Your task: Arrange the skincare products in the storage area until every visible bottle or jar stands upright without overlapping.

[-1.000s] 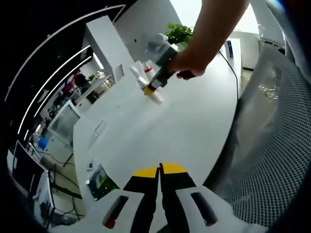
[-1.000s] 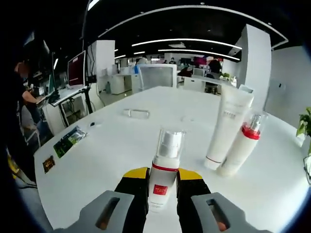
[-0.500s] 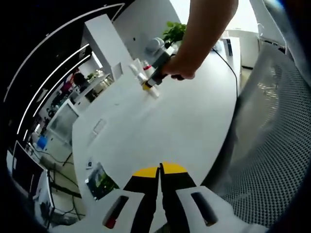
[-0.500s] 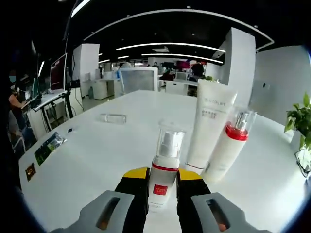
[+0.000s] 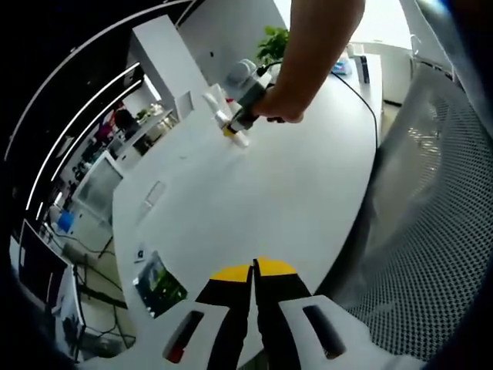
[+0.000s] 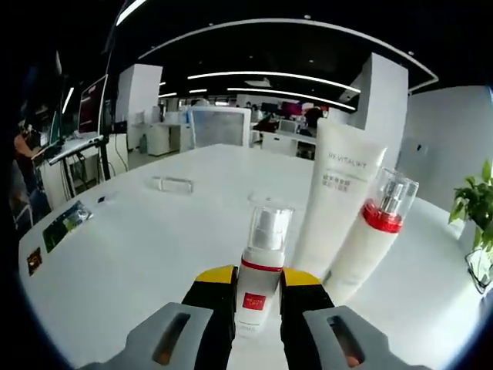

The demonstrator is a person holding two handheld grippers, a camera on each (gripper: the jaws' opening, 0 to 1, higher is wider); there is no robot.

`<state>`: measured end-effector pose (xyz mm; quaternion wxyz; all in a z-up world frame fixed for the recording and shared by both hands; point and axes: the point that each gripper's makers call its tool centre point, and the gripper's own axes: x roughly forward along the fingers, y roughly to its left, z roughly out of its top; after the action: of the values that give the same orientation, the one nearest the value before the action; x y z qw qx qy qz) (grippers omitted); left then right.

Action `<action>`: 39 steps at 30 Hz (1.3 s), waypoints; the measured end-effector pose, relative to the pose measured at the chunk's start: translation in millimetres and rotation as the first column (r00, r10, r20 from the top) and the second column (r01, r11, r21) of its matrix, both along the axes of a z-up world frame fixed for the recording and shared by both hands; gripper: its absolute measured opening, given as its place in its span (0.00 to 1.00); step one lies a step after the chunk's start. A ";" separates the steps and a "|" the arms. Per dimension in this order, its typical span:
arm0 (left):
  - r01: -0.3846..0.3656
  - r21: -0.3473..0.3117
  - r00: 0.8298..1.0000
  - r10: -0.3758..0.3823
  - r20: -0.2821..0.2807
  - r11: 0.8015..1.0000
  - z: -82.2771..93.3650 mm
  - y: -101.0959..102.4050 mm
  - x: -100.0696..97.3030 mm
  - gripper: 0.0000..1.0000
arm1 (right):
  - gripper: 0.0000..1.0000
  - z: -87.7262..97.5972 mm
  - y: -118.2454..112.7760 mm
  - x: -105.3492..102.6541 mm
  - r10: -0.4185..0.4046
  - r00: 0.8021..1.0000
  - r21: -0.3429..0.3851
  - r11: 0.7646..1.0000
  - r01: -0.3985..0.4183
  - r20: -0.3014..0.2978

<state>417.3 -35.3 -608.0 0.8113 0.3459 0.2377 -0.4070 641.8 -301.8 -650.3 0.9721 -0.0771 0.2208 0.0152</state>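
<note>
In the right gripper view, my right gripper (image 6: pixel 258 279) is shut on a small white pump bottle (image 6: pixel 260 268) with a clear cap and red label, held upright. Just beyond it stand a tall white tube (image 6: pixel 336 202) and a white bottle with a red collar (image 6: pixel 372 239), side by side on the white table (image 6: pixel 139 254). In the left gripper view, my left gripper (image 5: pixel 253 274) is shut with nothing between its jaws, near the table's edge. Far across the table, a person's hand holds the right gripper (image 5: pixel 240 114) beside the bottles (image 5: pixel 217 109).
A small clear flat object (image 6: pixel 173 184) lies further back on the table. A dark card (image 5: pixel 158 282) and a small tag (image 5: pixel 139 252) lie near the table's left edge. A mesh chair (image 5: pixel 431 231) stands at the right. A potted plant (image 6: pixel 474 204) sits far right.
The right gripper has carried the pump bottle closer to the tube and the red-collared bottle, which now loom larger. The left gripper has stayed shut and nearly still.
</note>
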 end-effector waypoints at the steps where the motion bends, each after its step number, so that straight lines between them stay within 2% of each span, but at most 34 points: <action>1: -0.001 0.003 1.000 0.001 -0.002 1.000 -0.7 0.4 -0.1 0.04 | 0.13 -1.0 1.9 0.6 0.011 1.000 -0.006 1.000 -0.011 0.001; 3: -0.001 0.004 1.000 0.001 -0.002 1.000 -0.8 0.6 0.1 0.04 | 0.13 -2.5 4.1 0.6 0.036 0.999 -0.036 0.999 -0.036 0.004; 10: -0.004 0.006 1.000 0.004 -0.001 1.000 -1.0 1.5 0.9 0.04 | 0.13 -8.8 0.2 -6.0 0.043 0.999 -0.050 0.998 -0.043 0.003; 11: -0.004 0.006 1.000 0.004 0.001 1.000 -0.7 1.6 1.3 0.04 | 0.13 -7.0 0.1 -6.9 0.054 0.998 -0.059 0.997 -0.053 0.020; 16: -0.002 0.009 1.000 0.002 -0.001 1.000 -1.7 1.7 1.0 0.04 | 0.13 -10.8 -2.3 -13.4 0.038 0.999 -0.028 0.999 -0.037 0.022; 18: 0.000 0.010 1.000 0.000 -0.003 1.000 -2.1 1.6 0.7 0.04 | 0.12 -16.0 -1.8 -18.0 0.028 1.000 -0.022 0.999 -0.028 0.002; 20: -0.001 0.011 1.000 0.001 -0.005 1.000 -2.5 1.8 0.5 0.04 | 0.12 -18.8 -0.3 -19.7 -0.002 1.000 0.031 1.000 0.002 -0.005; 21: -0.001 0.012 1.000 0.001 -0.005 1.000 -2.6 1.8 0.4 0.04 | 0.12 -17.6 -1.0 -19.4 -0.005 1.000 0.032 0.999 0.005 0.001; 31: -0.002 0.010 1.000 0.002 -0.007 1.000 -2.7 1.7 0.5 0.04 | 0.12 -13.7 16.3 -16.5 0.079 0.997 0.047 0.996 -0.078 -0.015; 34: -0.010 -0.009 1.000 0.010 -0.009 1.000 -0.5 1.0 1.6 0.04 | 0.12 -4.0 32.2 -20.7 0.101 0.995 0.117 0.988 -0.101 0.004; 36: -0.014 -0.031 1.000 0.014 -0.006 0.999 3.0 -0.1 2.0 0.04 | 0.12 7.5 49.4 -24.1 0.110 0.993 0.217 0.969 -0.115 0.035; 38: -0.022 -0.094 1.000 0.023 0.009 0.995 11.6 -4.2 4.5 0.04 | 0.12 17.4 62.8 -28.5 0.123 0.991 0.280 0.951 -0.133 0.054; 39: -0.034 -0.109 0.999 0.035 0.007 0.993 13.9 -3.2 5.6 0.05 | 0.12 27.3 74.0 -32.6 0.122 0.990 0.336 0.931 -0.141 0.077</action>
<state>422.9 -38.5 -594.2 0.8371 0.2987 0.2172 -0.4036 609.2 -227.9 -623.0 0.9733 0.0770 0.1823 0.1161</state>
